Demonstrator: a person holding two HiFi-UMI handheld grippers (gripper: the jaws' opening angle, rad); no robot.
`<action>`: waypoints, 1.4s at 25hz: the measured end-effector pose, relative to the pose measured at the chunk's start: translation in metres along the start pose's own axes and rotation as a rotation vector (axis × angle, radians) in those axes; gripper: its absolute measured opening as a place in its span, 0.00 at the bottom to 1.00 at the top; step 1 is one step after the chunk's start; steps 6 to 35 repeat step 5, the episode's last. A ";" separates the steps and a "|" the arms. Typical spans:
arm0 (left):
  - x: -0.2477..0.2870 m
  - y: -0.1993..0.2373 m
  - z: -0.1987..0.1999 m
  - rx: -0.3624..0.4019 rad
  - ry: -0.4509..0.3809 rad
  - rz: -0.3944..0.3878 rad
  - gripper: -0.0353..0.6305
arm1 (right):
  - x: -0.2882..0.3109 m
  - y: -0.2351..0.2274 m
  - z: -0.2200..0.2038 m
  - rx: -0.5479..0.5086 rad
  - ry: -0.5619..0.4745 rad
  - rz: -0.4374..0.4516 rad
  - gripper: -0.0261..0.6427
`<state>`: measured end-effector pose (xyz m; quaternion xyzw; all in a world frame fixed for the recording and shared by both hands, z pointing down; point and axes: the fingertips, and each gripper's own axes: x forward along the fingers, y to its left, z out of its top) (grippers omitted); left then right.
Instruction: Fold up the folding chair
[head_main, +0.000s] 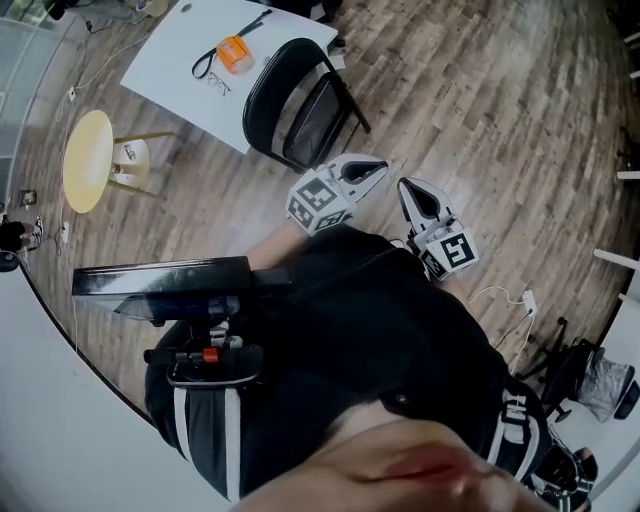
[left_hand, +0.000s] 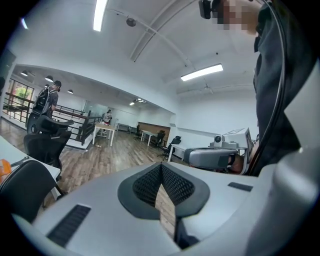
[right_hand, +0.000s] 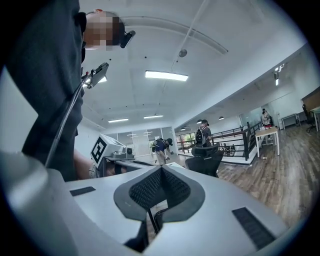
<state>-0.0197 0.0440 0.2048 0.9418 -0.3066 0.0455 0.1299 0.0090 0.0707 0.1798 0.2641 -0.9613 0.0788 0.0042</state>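
The black folding chair (head_main: 297, 103) stands on the wood floor beside a white table (head_main: 170, 70), just ahead of both grippers. My left gripper (head_main: 381, 166) is shut and empty, its tips hanging a little right of the chair's near legs. My right gripper (head_main: 402, 184) is shut too, close beside the left one, holding nothing. In the left gripper view the shut jaws (left_hand: 161, 167) point level into the room, and a black edge of the chair (left_hand: 22, 190) shows at the lower left. The right gripper view has its shut jaws (right_hand: 161, 170) facing away from the chair, which is out of sight there.
A round yellow stool (head_main: 88, 160) stands left of the table, which carries an orange object (head_main: 234, 53) and glasses (head_main: 218, 86). Cables and a white plug strip (head_main: 527, 299) lie at the right. A black office chair (right_hand: 205, 158) and people are farther off.
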 end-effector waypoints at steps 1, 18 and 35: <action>0.001 0.000 0.000 -0.001 0.001 0.001 0.06 | -0.001 0.000 -0.001 0.001 0.003 0.000 0.05; 0.003 -0.005 0.002 -0.005 -0.004 0.002 0.06 | -0.009 0.000 -0.005 0.018 0.035 -0.006 0.05; 0.003 -0.005 0.002 -0.005 -0.004 0.002 0.06 | -0.009 0.000 -0.005 0.018 0.035 -0.006 0.05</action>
